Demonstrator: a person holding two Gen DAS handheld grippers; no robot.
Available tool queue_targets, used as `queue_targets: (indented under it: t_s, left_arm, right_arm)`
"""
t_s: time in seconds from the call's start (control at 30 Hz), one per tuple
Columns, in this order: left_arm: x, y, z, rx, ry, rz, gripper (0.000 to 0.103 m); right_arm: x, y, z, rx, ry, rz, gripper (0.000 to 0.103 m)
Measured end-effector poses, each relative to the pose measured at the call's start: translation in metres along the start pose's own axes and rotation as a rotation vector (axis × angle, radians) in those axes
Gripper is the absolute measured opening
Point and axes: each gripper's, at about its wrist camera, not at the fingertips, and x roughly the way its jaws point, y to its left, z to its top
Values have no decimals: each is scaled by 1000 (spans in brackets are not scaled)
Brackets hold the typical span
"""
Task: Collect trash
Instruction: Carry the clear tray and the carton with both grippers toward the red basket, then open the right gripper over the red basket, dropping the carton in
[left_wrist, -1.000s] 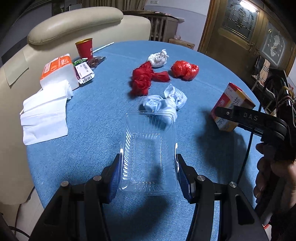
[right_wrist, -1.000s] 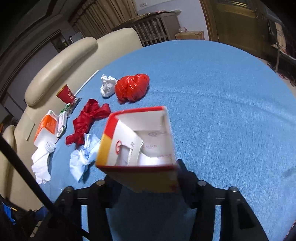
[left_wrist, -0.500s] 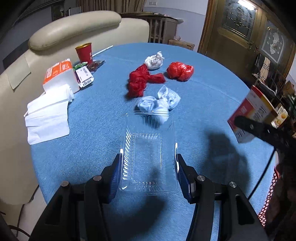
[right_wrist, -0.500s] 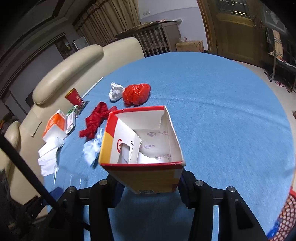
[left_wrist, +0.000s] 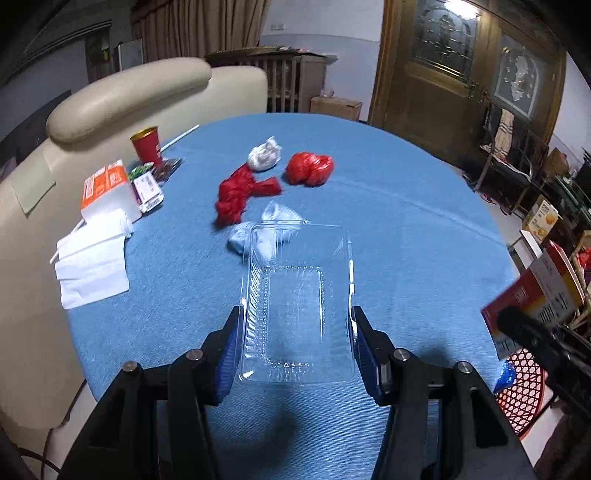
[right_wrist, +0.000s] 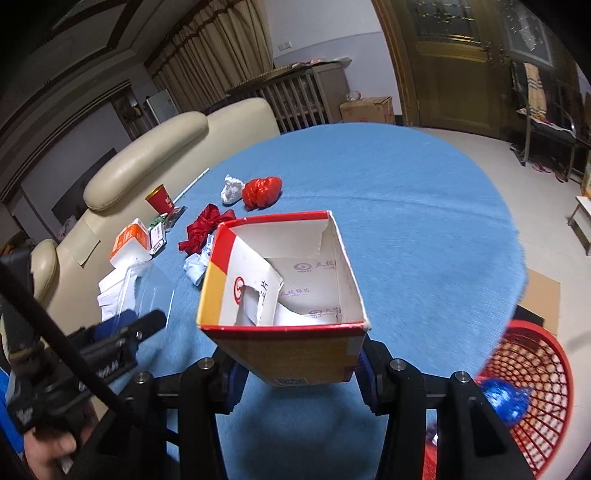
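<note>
With the right gripper (right_wrist: 295, 365) clamping the box (right_wrist: 284, 295) and the left gripper (left_wrist: 295, 347) clamping the tray (left_wrist: 297, 306), carry both level until squarely over the basket (right_wrist: 532, 373), apparently just off the surface (right_wrist: 406, 229), before releasing.

Open cardboard box (right_wrist: 284, 295) held at centre: inner flaps show printed Chinese characters, including "片"; remaining print illegible.

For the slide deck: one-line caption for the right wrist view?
Right gripper holds an open red-and-yellow carton above the blue table, red mesh basket at lower right.
</note>
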Motion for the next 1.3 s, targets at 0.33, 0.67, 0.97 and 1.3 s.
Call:
queue_targets:
  t_s: [0.33, 0.67, 0.97, 1.3]
  left_arm:
    - [-14, -35, -4, 72, -30, -48, 57]
    - [-13, -78, -12, 161, -16, -97, 57]
    - [-16, -123, -18, 263, -12, -146, 57]
    - [-19, -176, -23, 370, -13, -229, 57]
  right_arm:
    - [-55, -51, -27, 55, -38, -88, 52]
    - [-87, -106, -52, 88, -23, -205, 52]
    - [-91, -158, -75, 170, 42, -273, 52]
    - [-87, -198, -96, 250, 110, -308, 52]
